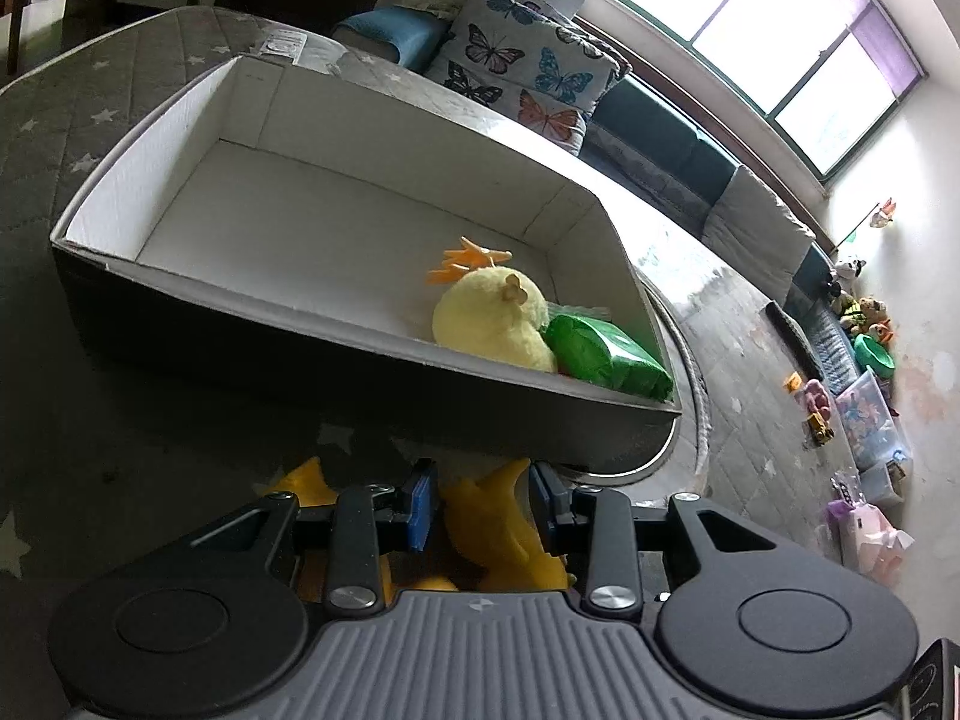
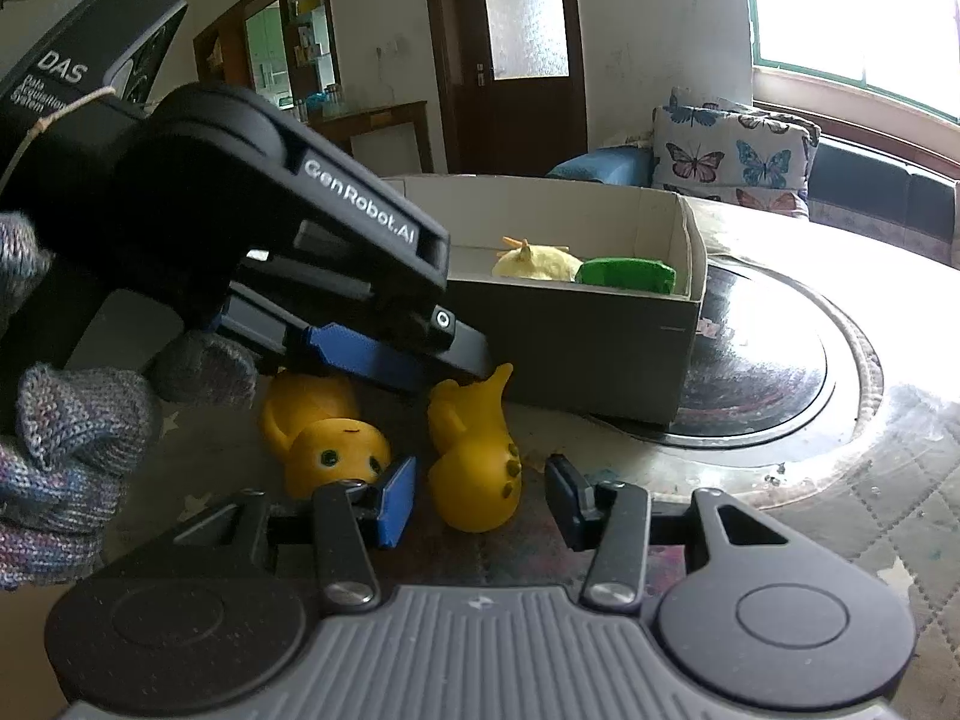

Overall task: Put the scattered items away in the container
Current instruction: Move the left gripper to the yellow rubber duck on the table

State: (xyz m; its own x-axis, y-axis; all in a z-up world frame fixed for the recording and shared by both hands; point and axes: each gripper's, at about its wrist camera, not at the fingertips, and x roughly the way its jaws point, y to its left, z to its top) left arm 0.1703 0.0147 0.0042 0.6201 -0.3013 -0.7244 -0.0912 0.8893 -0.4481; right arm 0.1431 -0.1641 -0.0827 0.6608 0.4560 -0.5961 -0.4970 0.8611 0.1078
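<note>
A cardboard box (image 1: 336,324) (image 2: 600,348) with a white inside holds a pale yellow plush chick (image 1: 492,318) (image 2: 537,264) and a green packet (image 1: 606,360) (image 2: 627,276). Two yellow rubber ducks lie on the table in front of it. My left gripper (image 1: 483,507) (image 2: 420,360) is open, its jaws either side of the right duck's tail (image 1: 498,516). My right gripper (image 2: 480,501) is open, and the head of that right duck (image 2: 480,468) lies between its jaws. The left duck (image 2: 330,438) lies beside it, partly under the left gripper.
The box stands on a table with a grey star-patterned cloth (image 1: 120,90) and a round glass turntable (image 2: 768,360). A butterfly cushion (image 1: 516,66) and sofa are behind. Toys lie on the floor (image 1: 840,372) at the right.
</note>
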